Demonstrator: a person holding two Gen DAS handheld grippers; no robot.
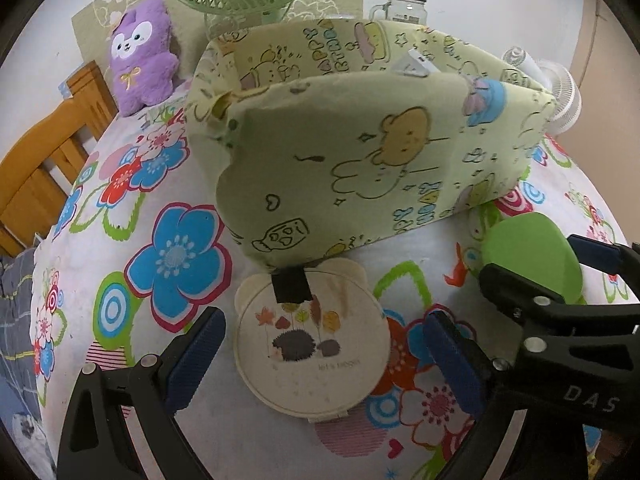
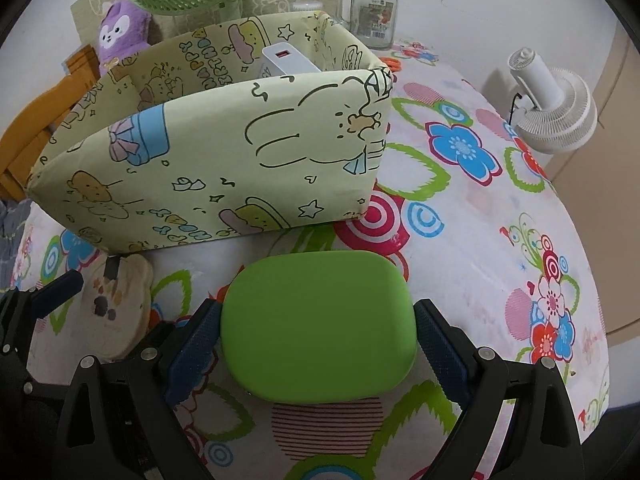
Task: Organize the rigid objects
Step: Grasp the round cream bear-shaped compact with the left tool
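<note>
Both tongs pitched steeply down at table.
R tongs (image 2: 318, 340) pinch green case (image 2: 318, 328); L tongs (image 1: 320, 356) spread round cream compact (image 1: 312, 344), 6 o'clock of fabric bin (image 1: 360, 160).

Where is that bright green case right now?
The green case lies on the flowered tablecloth, between the right gripper fingers, just in front of the yellow fabric bin; a round cream box lies to its left.

Fabric bin (image 2: 208, 168) set mid-table, charger (image 2: 280, 62) held inside it, round lidded case (image 1: 312, 344) and flat pad (image 2: 320, 328) laid before it, jar (image 2: 372, 16) and fans placed behind.
</note>
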